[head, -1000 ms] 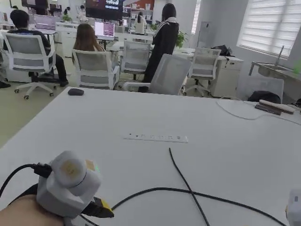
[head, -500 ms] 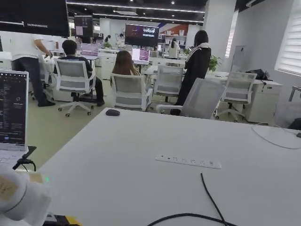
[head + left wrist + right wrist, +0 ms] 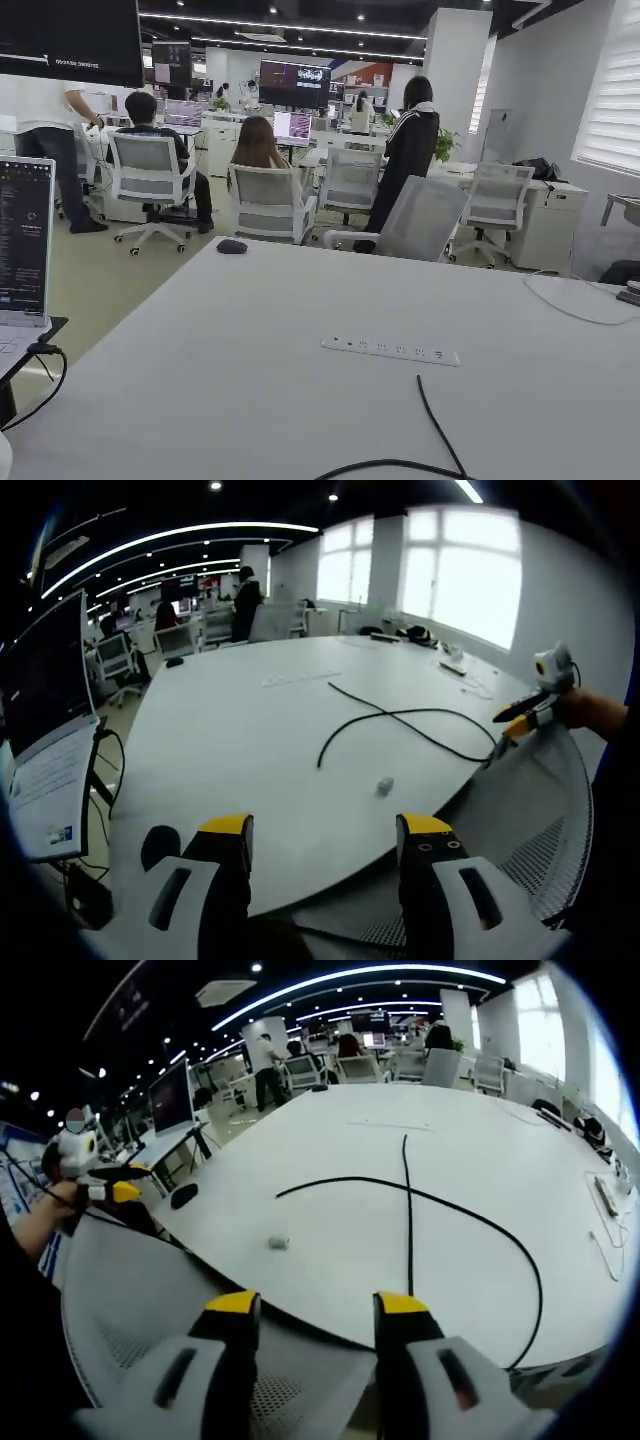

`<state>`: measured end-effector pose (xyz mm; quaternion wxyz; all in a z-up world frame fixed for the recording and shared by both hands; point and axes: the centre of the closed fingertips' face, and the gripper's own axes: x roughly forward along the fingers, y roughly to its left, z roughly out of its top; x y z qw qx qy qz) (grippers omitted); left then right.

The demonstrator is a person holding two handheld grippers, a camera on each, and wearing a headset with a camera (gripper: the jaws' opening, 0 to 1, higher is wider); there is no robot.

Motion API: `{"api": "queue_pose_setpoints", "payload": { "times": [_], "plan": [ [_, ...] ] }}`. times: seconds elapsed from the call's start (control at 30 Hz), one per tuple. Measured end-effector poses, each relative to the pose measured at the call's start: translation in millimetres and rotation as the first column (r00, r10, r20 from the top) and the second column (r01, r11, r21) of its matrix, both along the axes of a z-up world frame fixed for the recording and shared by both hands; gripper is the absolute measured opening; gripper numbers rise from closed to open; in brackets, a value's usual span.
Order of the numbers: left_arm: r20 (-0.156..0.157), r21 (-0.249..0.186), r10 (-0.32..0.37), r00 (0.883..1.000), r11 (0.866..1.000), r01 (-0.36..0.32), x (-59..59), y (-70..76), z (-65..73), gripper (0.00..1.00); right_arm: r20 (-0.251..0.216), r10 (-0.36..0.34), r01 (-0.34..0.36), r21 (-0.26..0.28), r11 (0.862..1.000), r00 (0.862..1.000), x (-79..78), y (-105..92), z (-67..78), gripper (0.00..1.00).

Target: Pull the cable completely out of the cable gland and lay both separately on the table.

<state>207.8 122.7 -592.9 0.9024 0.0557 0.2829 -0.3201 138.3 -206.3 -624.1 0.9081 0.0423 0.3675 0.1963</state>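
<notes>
left gripper (image 3: 325, 828) and right gripper (image 3: 317, 1304) both spread wide, empty; black cable (image 3: 400, 717) lies loose on the table (image 3: 230, 740), small whitish piece (image 3: 384, 785) near it, probably the cable gland, not touching

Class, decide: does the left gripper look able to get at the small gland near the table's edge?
Probably yes. The left gripper is open, and the gland lies alone on the table just ahead of its jaws, apart from the black cable, with nothing between.
</notes>
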Motion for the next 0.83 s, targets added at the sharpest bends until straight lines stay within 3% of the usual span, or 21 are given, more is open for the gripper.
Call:
{"api": "queue_pose_setpoints", "payload": {
  "times": [0.2, 0.53, 0.83],
  "plan": [
    [-0.021, -0.008, 0.069, 0.997, 0.998, -0.069, 2.5, 9.0, -16.5, 0.65, -0.015, 0.019, -0.019, -0.013, 1.000, 1.000, -0.3, 7.0, -2.0, 0.49],
    [-0.004, -0.014, 0.075, 0.997, 0.997, -0.075, 2.2, 9.8, -9.1, 0.65, -0.024, 0.031, -0.032, -0.013, 0.999, 0.999, -2.8, 11.2, -3.6, 0.49],
    [-0.018, -0.001, 0.052, 0.998, 0.999, -0.052, -1.8, 6.4, -14.6, 0.64, -0.025, 0.036, -0.036, -0.026, 0.999, 0.999, -3.1, 11.2, -5.4, 0.49]
  ]
}}
